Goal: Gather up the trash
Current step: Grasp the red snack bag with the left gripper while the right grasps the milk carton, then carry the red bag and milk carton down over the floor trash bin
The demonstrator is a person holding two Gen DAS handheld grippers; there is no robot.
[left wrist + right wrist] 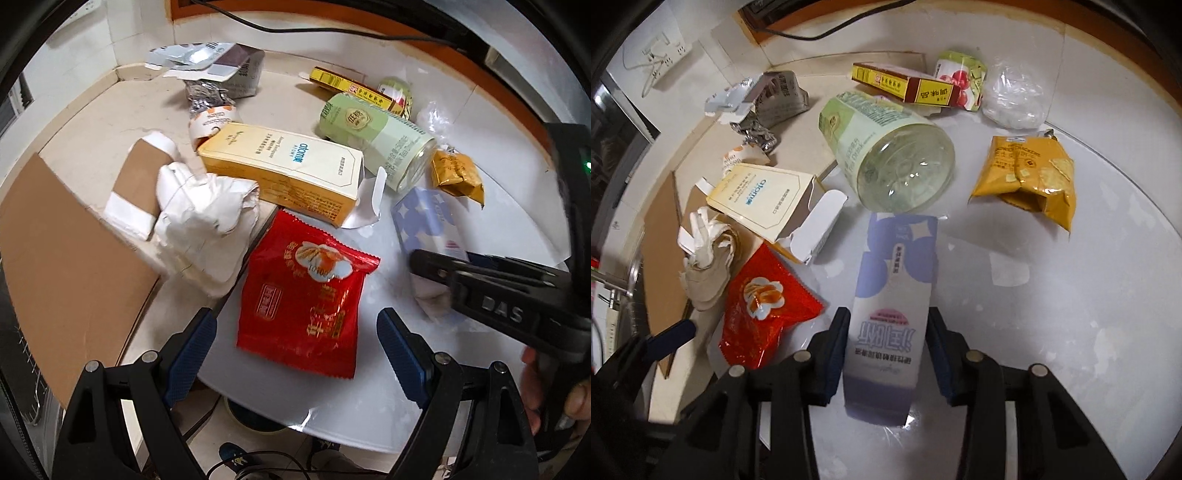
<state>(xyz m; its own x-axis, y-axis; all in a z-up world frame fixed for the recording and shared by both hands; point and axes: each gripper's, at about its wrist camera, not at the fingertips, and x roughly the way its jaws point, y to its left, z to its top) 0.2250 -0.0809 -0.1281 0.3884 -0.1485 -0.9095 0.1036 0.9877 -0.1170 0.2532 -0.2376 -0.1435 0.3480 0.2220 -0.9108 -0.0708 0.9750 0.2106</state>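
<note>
On the white table (pixel 1071 295), the right gripper (pixel 888 354) has its blue pads pressed against both sides of a pale blue carton (pixel 892 310), near the clear bottle (pixel 886 147). The left gripper (pixel 295 354) hangs wide apart above a red snack packet (pixel 306 295), not touching it.

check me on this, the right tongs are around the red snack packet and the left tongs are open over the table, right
Not quite. The right tongs are around the pale blue and white carton, not the red snack packet, which lies beside them untouched. The right wrist view shows the carton between the pads. The rest holds: the left tongs are open over the table.
</note>
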